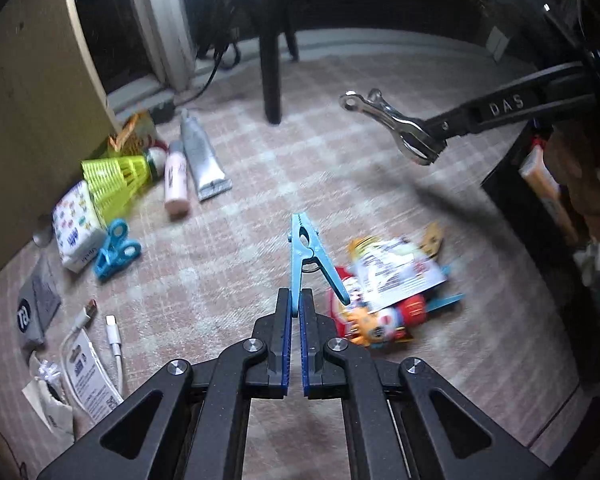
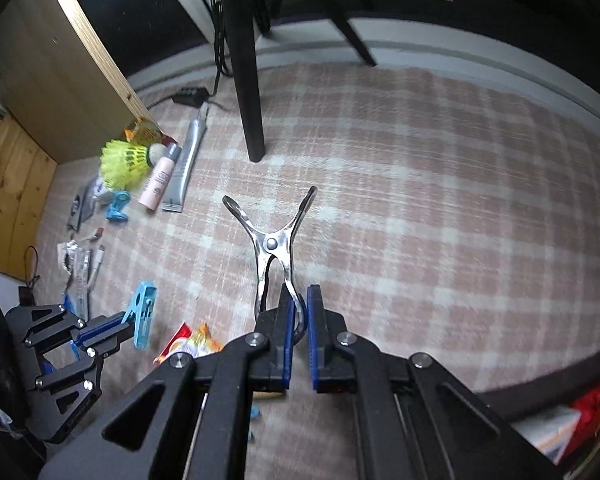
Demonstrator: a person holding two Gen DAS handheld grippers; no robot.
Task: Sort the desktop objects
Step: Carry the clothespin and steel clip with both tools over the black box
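Right now both tongs are pinching pegs, lifted clear of the checked rug [image 2: 420,200]. Held by the left tongs [image 1: 295,304], the blue plastic peg [image 1: 306,256] has one leg between the pads and the other angling out over a pile of snack packets [image 1: 384,300]. Gripped at one handle by the right tongs [image 2: 299,308], the metal peg [image 2: 274,240] has its open ends pointing away. Off to the left by the wooden panel [image 2: 60,80] lie a yellow shuttlecock [image 1: 116,176], two tubes [image 1: 192,164], a blue clip [image 1: 116,248] and a white cable [image 1: 112,344].
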